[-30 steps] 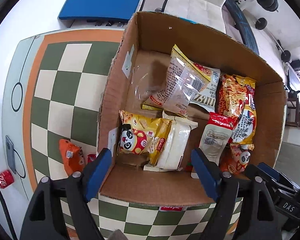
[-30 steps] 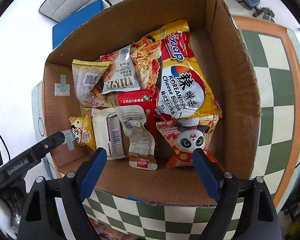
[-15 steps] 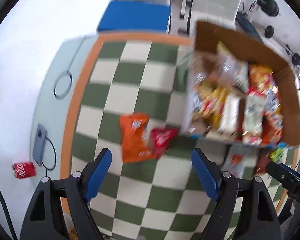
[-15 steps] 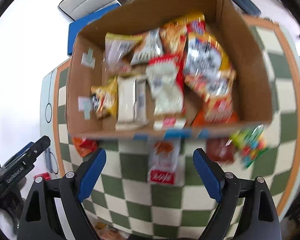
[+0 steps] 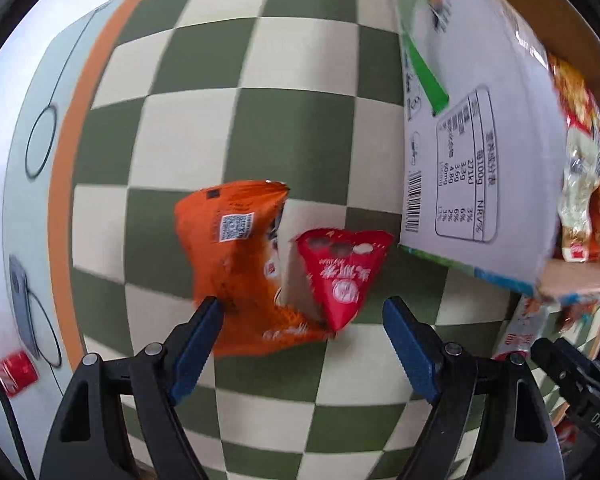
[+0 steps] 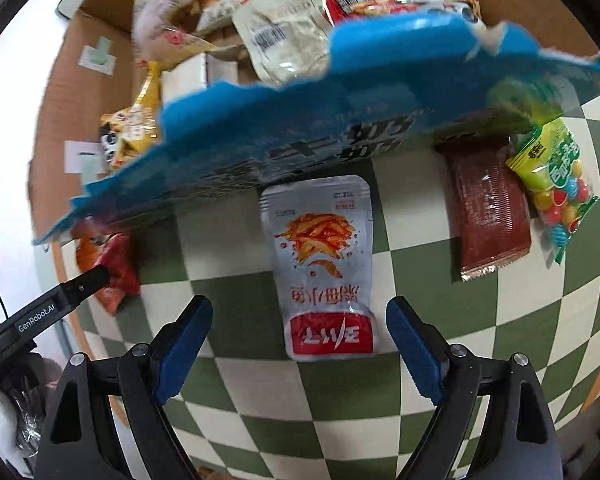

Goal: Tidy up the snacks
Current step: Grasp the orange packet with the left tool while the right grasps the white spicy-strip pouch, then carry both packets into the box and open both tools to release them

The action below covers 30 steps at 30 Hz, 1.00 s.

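Note:
A cardboard box [image 6: 80, 92] holding several snack packs stands on the checkered cloth; its printed white side [image 5: 472, 152] fills the right of the left wrist view. My left gripper [image 5: 300, 320] is open, low over an orange snack bag [image 5: 236, 264] and a red triangular pack [image 5: 340, 276] lying beside the box. My right gripper [image 6: 298, 320] is open, its fingers either side of a silver-and-red pouch [image 6: 324, 264] lying flat in front of the box's blue front wall [image 6: 300, 132]. The orange and red packs also show in the right wrist view [image 6: 108, 264].
A dark red flat pack [image 6: 488, 212] and a green candy bag [image 6: 556, 180] lie to the right of the pouch. A red can [image 5: 16, 368] and a grey device [image 5: 22, 308] sit off the cloth's left edge. The cloth has an orange border [image 5: 64, 200].
Both grippers have pulled back from over the box and dropped low toward the cloth. The left now hangs over the orange and red packs, the right over the silver pouch. Both stayed open.

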Each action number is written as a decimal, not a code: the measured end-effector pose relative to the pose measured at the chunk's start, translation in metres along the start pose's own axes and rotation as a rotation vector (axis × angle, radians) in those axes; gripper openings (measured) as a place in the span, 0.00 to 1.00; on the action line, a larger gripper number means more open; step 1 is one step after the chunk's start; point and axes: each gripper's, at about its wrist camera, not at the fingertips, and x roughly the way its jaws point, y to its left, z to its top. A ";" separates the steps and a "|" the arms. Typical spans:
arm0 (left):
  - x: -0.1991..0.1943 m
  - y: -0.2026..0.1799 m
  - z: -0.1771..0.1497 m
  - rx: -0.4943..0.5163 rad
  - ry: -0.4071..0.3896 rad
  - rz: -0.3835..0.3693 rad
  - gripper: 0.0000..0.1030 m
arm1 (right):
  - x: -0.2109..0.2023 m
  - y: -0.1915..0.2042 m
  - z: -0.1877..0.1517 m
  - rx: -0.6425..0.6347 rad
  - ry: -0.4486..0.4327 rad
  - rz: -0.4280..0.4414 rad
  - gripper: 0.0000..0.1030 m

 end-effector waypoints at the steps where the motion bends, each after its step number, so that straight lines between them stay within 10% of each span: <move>1: 0.002 -0.002 0.001 0.015 -0.003 0.016 0.79 | 0.004 -0.001 0.002 0.005 -0.002 -0.012 0.88; 9: -0.035 0.049 -0.011 -0.127 -0.073 -0.089 0.79 | 0.009 -0.017 0.001 0.081 -0.001 0.004 0.88; 20: 0.026 0.061 0.010 -0.182 0.079 -0.054 0.78 | 0.022 -0.011 -0.001 0.111 0.005 -0.020 0.88; 25: 0.025 0.072 0.006 -0.201 0.045 -0.035 0.49 | 0.034 -0.004 0.005 0.114 0.002 -0.050 0.88; 30: 0.023 0.073 -0.017 -0.195 0.043 -0.005 0.44 | 0.043 0.003 0.009 0.081 -0.024 -0.145 0.88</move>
